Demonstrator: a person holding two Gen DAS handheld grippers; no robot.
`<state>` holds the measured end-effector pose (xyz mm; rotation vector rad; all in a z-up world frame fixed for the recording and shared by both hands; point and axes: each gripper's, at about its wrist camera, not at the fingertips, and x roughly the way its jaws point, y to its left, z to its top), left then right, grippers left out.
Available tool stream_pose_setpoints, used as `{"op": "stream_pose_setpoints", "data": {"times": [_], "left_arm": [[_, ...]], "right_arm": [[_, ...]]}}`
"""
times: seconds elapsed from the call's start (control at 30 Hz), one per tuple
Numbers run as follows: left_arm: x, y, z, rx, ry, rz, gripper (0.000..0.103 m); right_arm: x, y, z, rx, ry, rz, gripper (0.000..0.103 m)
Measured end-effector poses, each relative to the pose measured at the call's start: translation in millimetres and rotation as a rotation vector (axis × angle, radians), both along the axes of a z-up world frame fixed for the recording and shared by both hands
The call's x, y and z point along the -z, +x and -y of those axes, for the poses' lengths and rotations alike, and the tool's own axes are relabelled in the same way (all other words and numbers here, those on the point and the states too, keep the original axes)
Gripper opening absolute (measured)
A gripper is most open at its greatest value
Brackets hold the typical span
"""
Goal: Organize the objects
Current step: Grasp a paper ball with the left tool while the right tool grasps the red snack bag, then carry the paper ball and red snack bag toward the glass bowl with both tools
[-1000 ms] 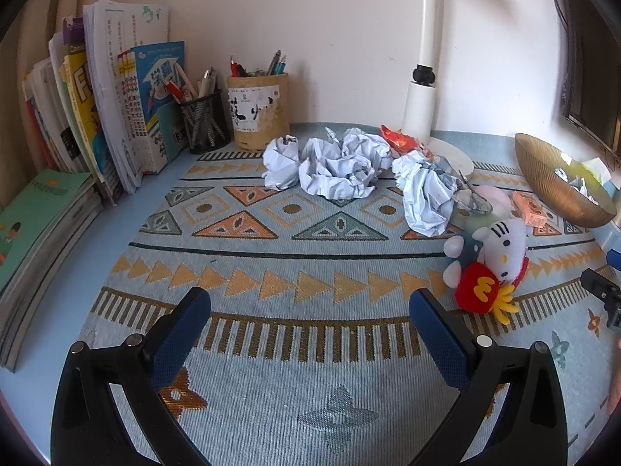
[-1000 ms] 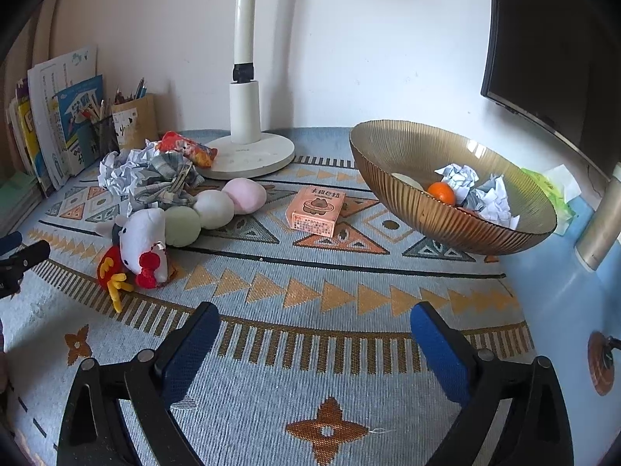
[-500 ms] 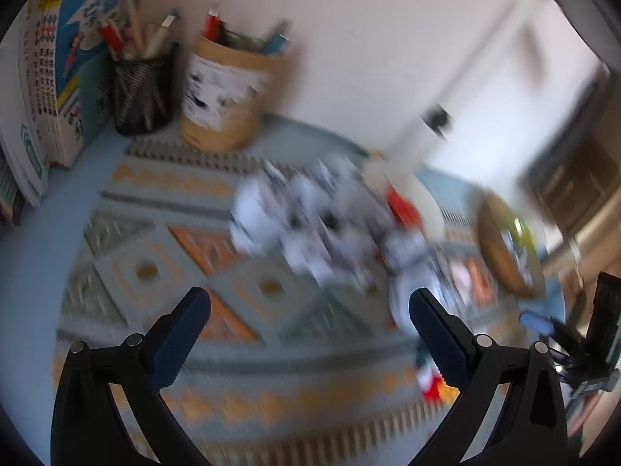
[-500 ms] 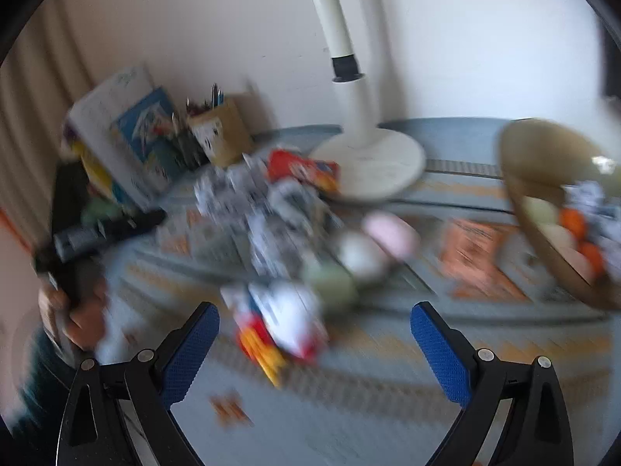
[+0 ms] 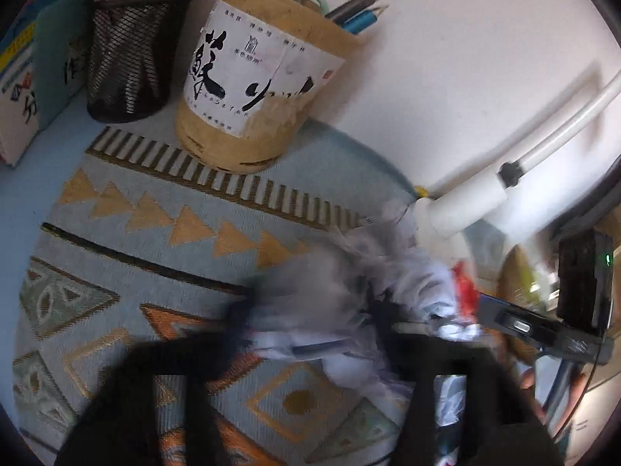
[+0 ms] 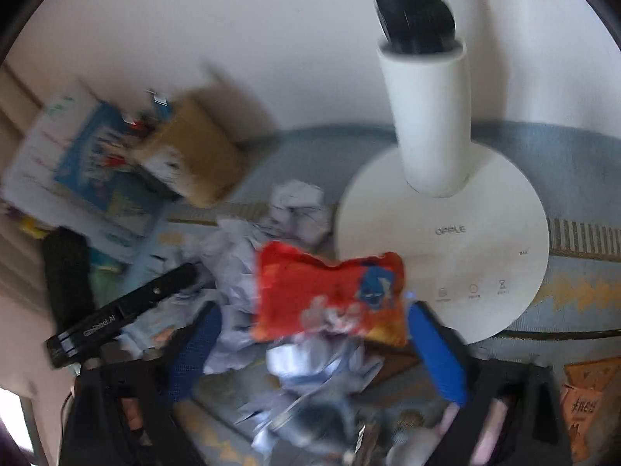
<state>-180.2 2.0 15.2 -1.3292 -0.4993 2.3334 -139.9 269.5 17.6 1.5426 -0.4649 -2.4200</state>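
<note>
Several crumpled white paper balls point(image 5: 333, 310) lie on the patterned mat beside the lamp base. My left gripper point(image 5: 310, 334) is low over them, its jaws wide on either side of one ball, badly blurred. In the right wrist view my right gripper point(image 6: 310, 334) is open, its blue fingers point(image 6: 434, 353) straddling a red snack packet point(image 6: 330, 291) that lies over more crumpled paper point(image 6: 302, 209). Each gripper shows in the other's view: the right one point(image 5: 543, 326), the left one point(image 6: 116, 318).
A bamboo pen holder point(image 5: 256, 77) and a black mesh pen cup point(image 5: 128, 54) stand at the back by the wall, books point(image 5: 23, 89) to their left. The white lamp base point(image 6: 446, 244) and its post point(image 6: 427, 108) stand right of the pile.
Both grippers have moved forward and down into the pile of paper by the lamp. Both views are now motion-blurred. The bowl and plush toy have left view.
</note>
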Motion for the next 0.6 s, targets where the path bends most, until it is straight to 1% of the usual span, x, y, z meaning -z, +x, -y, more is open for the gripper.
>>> {"op": "stream_pose_setpoints", "data": {"times": [0.03, 0.07, 0.1, 0.13, 0.2, 0.23, 0.27, 0.3, 0.33, 0.4, 0.43, 0.47, 0.5, 0.53, 0.57, 0.6], "left_arm": [[-3, 5, 4, -0.021, 0.013, -0.011, 0.028], [-8, 7, 8, -0.046, 0.016, -0.016, 0.028], [-16, 13, 14, -0.063, 0.028, -0.038, 0.028], [-29, 24, 21, -0.066, 0.044, -0.07, 0.028], [-49, 42, 34, -0.067, 0.063, -0.111, 0.028], [-58, 55, 39, -0.063, 0.068, -0.136, 0.028], [-67, 72, 44, -0.064, 0.059, -0.16, 0.028], [-70, 88, 46, -0.065, 0.045, -0.172, 0.028], [-70, 107, 48, -0.057, 0.037, -0.176, 0.028], [-59, 137, 45, -0.047, -0.003, -0.173, 0.028], [-49, 157, 39, -0.05, -0.04, -0.171, 0.028], [-40, 170, 33, -0.049, -0.062, -0.172, 0.028], [-31, 182, 26, -0.048, -0.083, -0.171, 0.028], [-25, 190, 22, -0.05, -0.093, -0.165, 0.028], [-18, 198, 14, -0.052, -0.096, -0.157, 0.028], [-15, 207, 12, -0.053, -0.096, -0.16, 0.028]], "right_arm": [[3, -4, -4, 0.005, -0.019, 0.0, 0.059], [1, -3, -9, 0.014, -0.057, -0.03, 0.053], [-1, 0, -11, 0.012, -0.091, -0.052, 0.046], [-7, 6, -15, 0.019, -0.12, -0.083, 0.046], [-25, 23, -21, 0.043, -0.156, -0.148, 0.046], [-41, 40, -26, 0.061, -0.162, -0.184, 0.046], [-50, 50, -27, 0.069, -0.158, -0.202, 0.046], [-65, 70, -28, 0.079, -0.137, -0.228, 0.046], [-77, 97, -27, 0.081, -0.101, -0.254, 0.047], [-80, 149, -25, 0.085, -0.002, -0.278, 0.048], [-71, 185, -23, 0.09, 0.093, -0.264, 0.048], [-62, 202, -24, 0.102, 0.144, -0.246, 0.048], [-50, 224, -27, 0.128, 0.217, -0.22, 0.048], [-35, 245, -29, 0.168, 0.31, -0.185, 0.048], [-25, 257, -34, 0.205, 0.372, -0.153, 0.048], [-12, 269, -40, 0.268, 0.434, -0.105, 0.048]]}}
